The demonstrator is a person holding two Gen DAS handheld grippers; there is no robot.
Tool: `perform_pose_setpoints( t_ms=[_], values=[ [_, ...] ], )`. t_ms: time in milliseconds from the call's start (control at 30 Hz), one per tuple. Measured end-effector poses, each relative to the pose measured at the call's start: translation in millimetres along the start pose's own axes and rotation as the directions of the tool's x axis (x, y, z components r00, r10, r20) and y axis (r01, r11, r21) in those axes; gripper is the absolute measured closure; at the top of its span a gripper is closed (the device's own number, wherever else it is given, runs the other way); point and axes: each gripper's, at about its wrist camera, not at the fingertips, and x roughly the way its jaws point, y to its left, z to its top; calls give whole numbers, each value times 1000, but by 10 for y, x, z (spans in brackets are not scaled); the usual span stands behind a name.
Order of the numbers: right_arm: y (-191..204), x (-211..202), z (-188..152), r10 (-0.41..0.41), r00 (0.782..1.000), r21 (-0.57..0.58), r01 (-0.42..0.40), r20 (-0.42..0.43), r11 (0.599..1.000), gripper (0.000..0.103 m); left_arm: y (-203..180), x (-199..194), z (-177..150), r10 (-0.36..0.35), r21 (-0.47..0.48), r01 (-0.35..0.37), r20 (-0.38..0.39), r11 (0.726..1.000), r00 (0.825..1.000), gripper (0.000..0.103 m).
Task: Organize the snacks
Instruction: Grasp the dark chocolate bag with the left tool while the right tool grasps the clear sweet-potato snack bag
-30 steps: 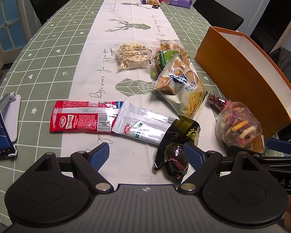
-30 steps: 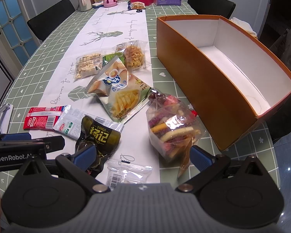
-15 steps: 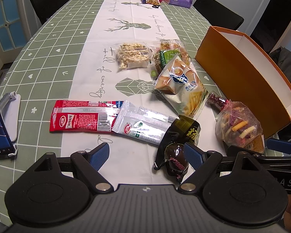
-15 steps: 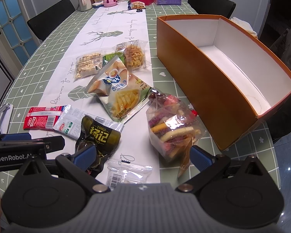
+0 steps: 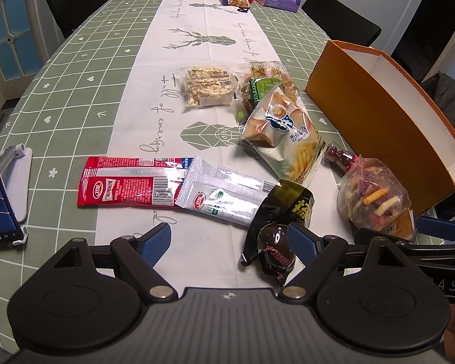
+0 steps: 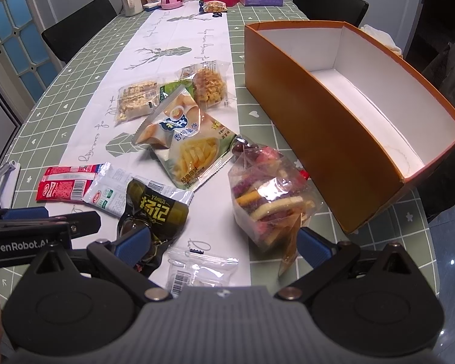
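Right wrist: veggie-chip bag (image 6: 270,200) between jaws.

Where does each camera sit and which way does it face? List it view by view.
Left wrist: on the left tongs, low, looking up the table over the red packet; own blue fingers and the right tongs show.
Right wrist: on the right tongs, facing the orange box and mixed-chip bag; own fingers and the left tongs show.
Shared: dark snack pack, fries bag.
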Motion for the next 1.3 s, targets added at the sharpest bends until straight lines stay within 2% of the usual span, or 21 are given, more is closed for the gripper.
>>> perform_pose_setpoints(
  t_ms=[400, 667, 800, 1000, 1133, 1233, 1300],
  values=[
    [-11, 2, 17, 4, 1000, -6, -4, -3, 1000, 3, -9, -19, 24, -4, 8, 4, 3, 1000, 1000, 2],
    [-173, 11, 146, 22, 1000, -4, -22, 7, 1000, 3, 43, 23, 60, -57, -27, 57, -2, 998, 998, 4],
    [-317, 30, 275, 75, 997, -33, -74, 6, 997, 3, 30, 74, 75, -75, -11, 74, -10, 997, 997, 8],
    [-390, 61, 382, 66, 997, -122, -61, 34, 991, 3, -12, 160, 64, -125, -14, 124, -29, 992, 992, 9],
    [-520, 132, 429, 119, 993, -100, -117, 9, 988, 3, -90, 209, 69, -135, 18, 136, -31, 991, 990, 16],
    [-576, 206, 442, 133, 991, -81, -135, -31, 988, 4, -145, 240, 83, -131, 43, 132, -25, 990, 991, 17],
    [-579, 242, 430, 130, 991, -91, -133, -37, 987, 9, -182, 258, 94, -128, 65, 128, -16, 990, 992, 18]
  ],
)
